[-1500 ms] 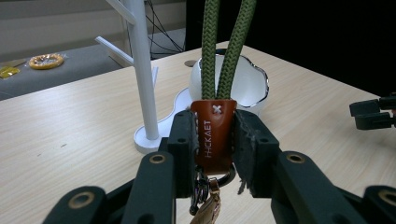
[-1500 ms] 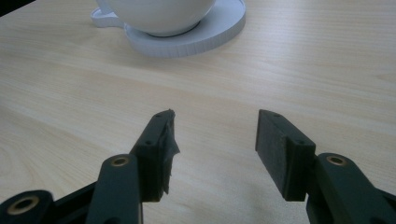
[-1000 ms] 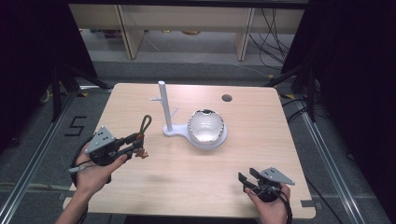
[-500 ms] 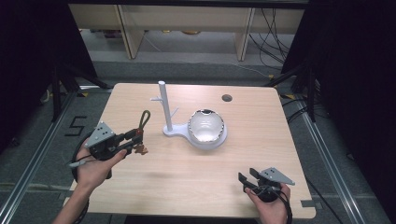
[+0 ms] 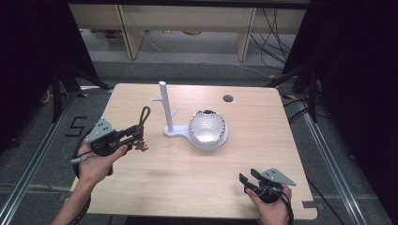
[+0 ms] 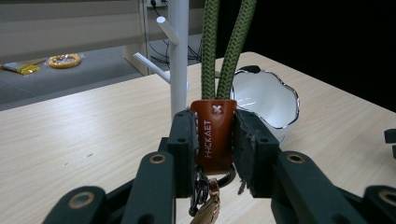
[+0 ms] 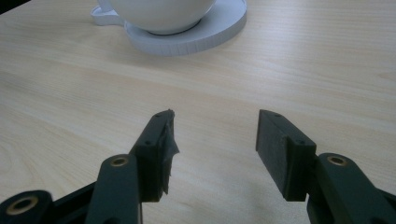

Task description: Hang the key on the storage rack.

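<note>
I am working with two black handheld grippers: my left gripper (image 5: 136, 136) and my right gripper (image 5: 248, 180), each wearing a grey three-cornered plate on top and trailing a black cable. Their jaws are showing brass-coloured pivot rings, small screws and blocky black pads, one right pad (image 7: 166, 144) fraying at its edge.

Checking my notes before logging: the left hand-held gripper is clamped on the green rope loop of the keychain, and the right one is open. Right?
Not quite. The left hand-held gripper clamps the brown leather tab, not the green rope loop above it, as the left gripper view shows. The right hand-held gripper is open.
</note>
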`<state>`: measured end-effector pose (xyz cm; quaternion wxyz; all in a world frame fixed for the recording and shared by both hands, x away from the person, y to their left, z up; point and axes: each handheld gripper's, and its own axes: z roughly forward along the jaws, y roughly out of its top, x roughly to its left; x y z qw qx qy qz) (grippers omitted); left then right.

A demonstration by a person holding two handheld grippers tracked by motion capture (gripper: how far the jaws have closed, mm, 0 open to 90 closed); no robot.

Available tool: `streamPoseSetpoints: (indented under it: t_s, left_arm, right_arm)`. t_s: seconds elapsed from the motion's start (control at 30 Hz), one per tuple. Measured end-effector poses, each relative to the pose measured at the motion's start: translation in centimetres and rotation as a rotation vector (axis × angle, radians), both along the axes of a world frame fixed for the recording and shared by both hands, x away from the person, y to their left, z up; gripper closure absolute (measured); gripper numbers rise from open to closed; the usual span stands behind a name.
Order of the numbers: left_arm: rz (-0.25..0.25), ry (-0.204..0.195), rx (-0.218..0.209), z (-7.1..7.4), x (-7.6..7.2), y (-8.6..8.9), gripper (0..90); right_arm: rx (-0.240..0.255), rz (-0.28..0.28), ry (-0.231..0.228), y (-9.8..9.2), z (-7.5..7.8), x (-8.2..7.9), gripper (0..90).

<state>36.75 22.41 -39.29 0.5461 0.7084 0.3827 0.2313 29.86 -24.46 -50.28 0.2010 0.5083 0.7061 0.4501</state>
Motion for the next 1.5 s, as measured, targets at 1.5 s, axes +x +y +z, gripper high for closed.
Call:
streamPoseSetpoints:
  t_s: [1.5]
  left_arm:
    - [0.031,0.070,-0.006,-0.2,4.2,-0.3,68.4]
  right_arm:
    - [-0.004,0.000,0.001,0.0,0.0,0.0,47.6]
